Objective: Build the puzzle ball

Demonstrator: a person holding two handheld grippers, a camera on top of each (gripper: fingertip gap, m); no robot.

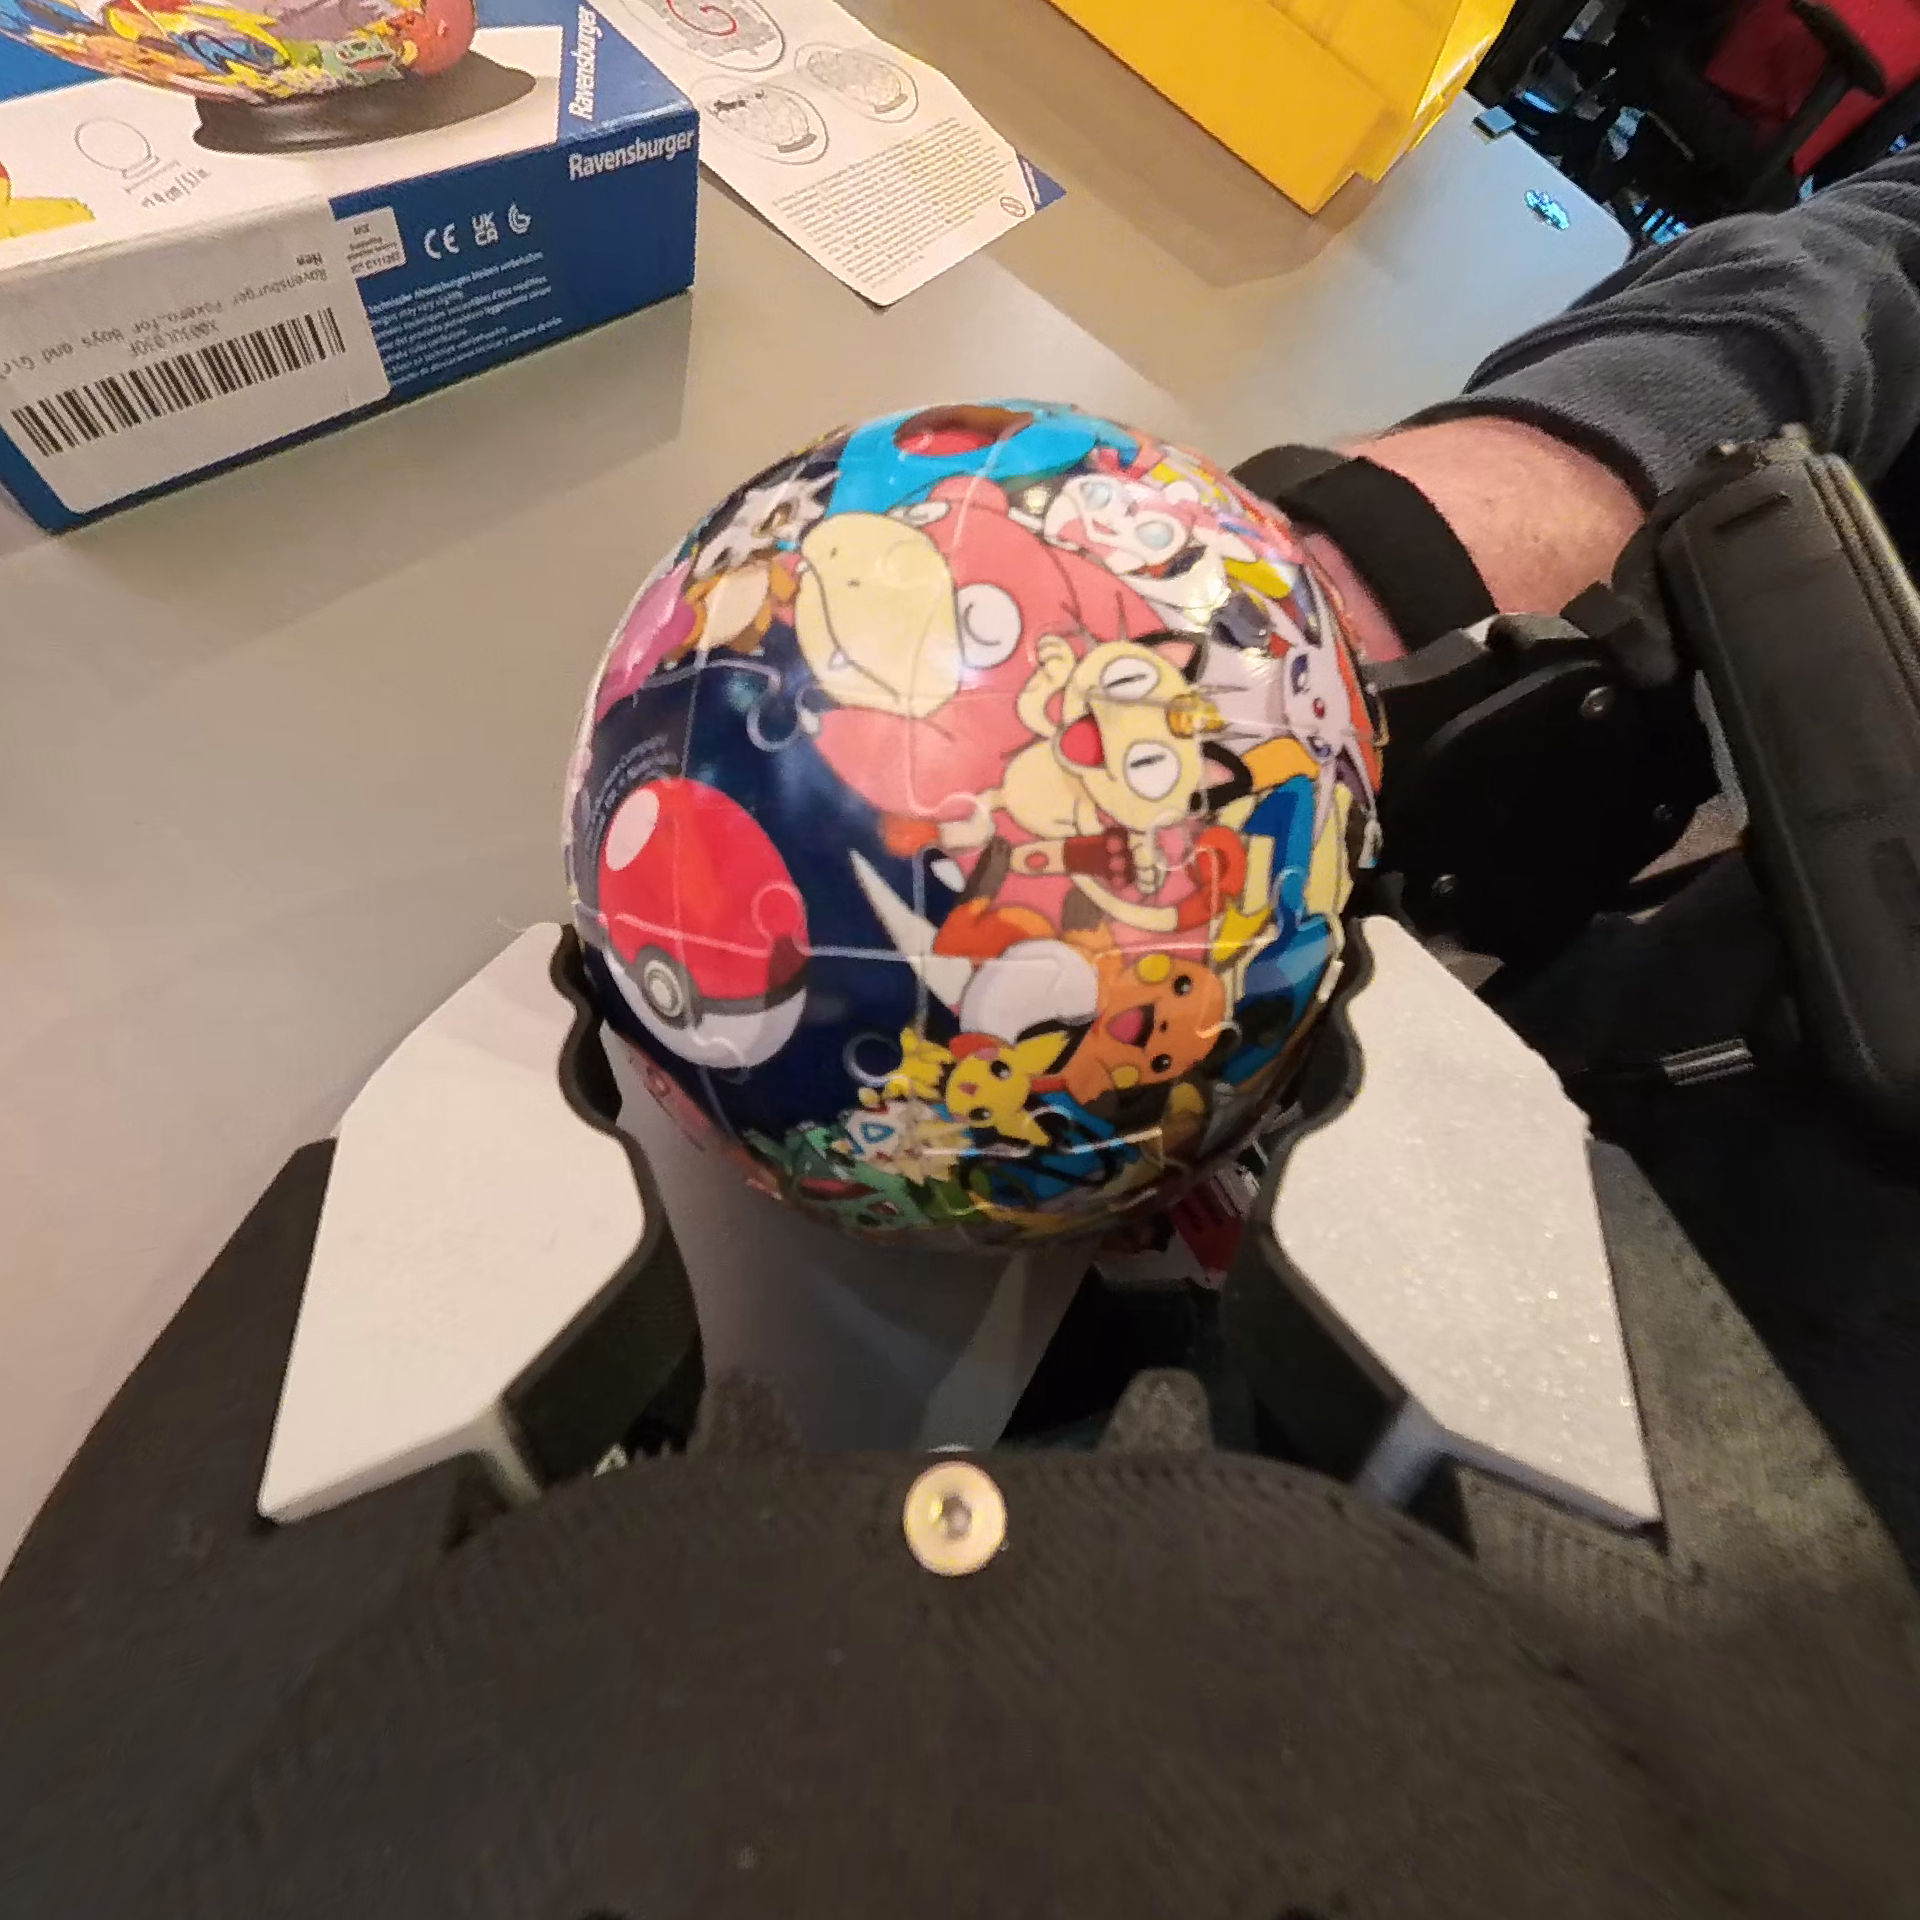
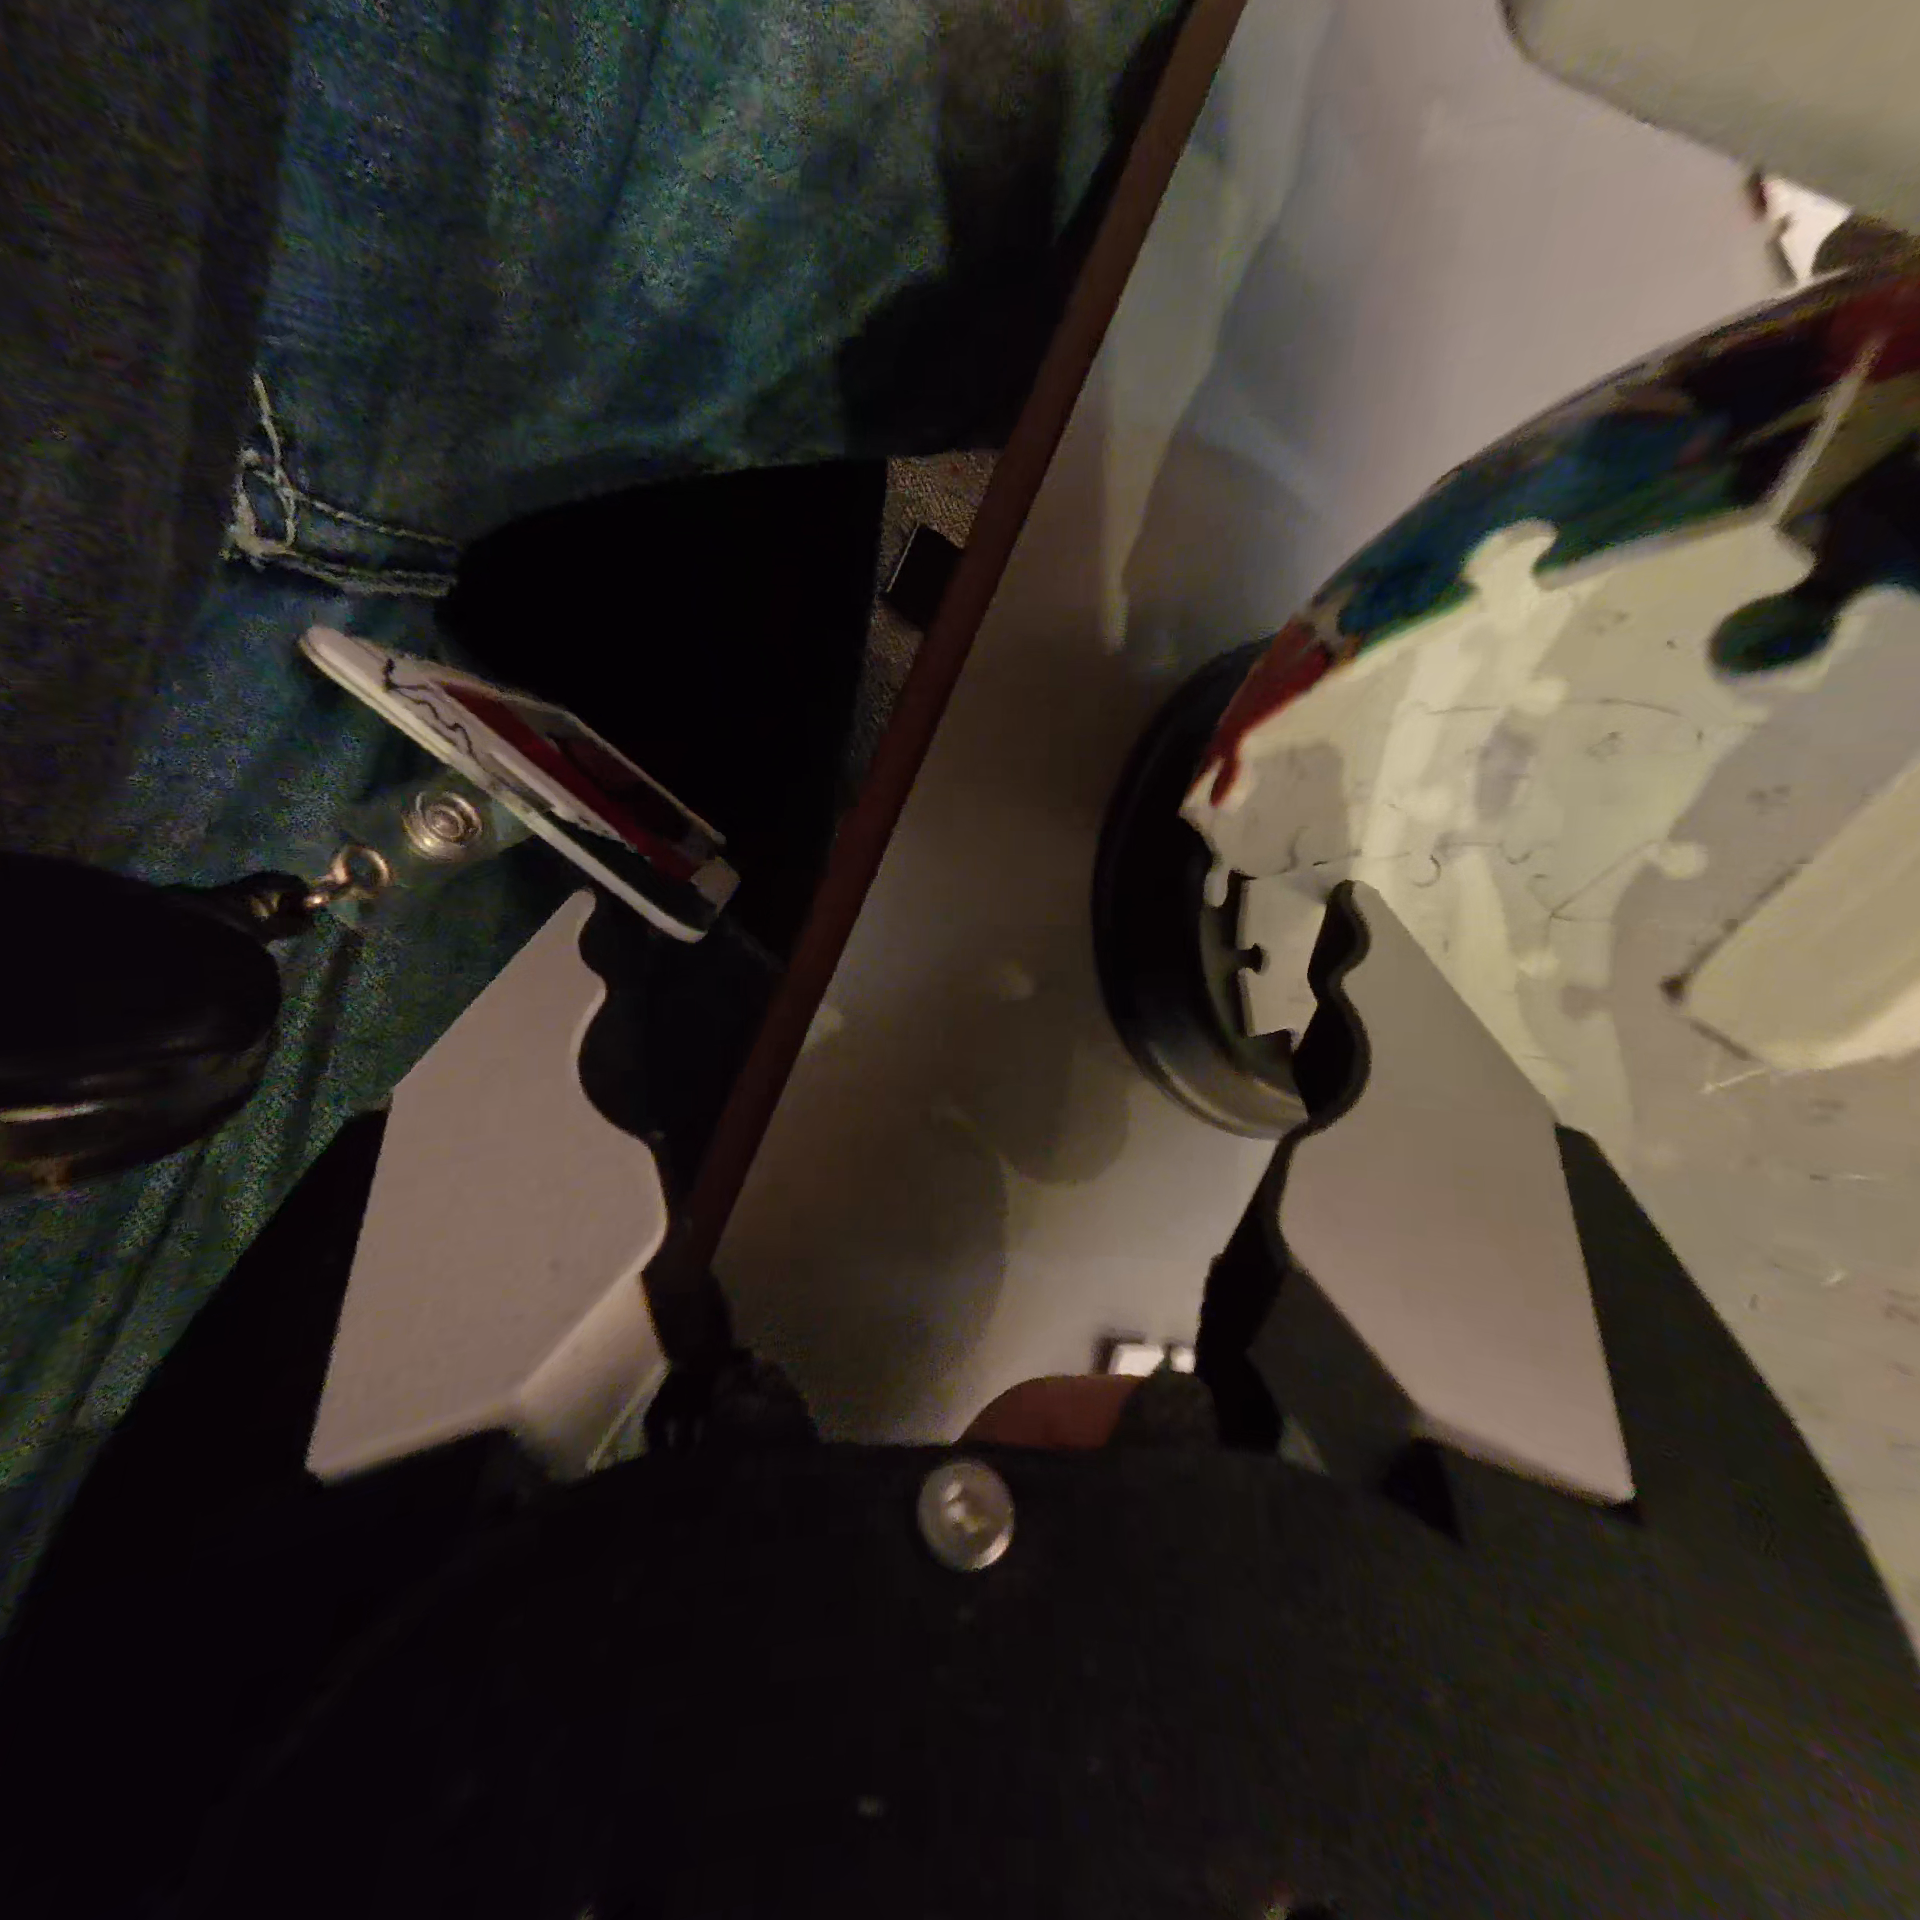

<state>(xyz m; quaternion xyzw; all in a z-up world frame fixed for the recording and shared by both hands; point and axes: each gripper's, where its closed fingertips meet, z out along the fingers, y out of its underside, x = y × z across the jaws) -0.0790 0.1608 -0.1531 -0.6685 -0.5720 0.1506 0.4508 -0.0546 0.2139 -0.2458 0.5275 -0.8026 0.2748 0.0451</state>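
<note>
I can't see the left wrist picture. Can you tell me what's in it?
A colourful cartoon puzzle ball sits between the two fingers of the left gripper, which press on its sides above a pale table. Behind it lie a blue puzzle box and a paper sheet; a person's arm reaches in on the right.

Puzzle ball (image 1: 971, 821), glossy sphere of interlocked cartoon-printed pieces, seated between left gripper (image 1: 961, 997) fingertips, gap in shell beside right gripper (image 2: 971, 945)
</note>
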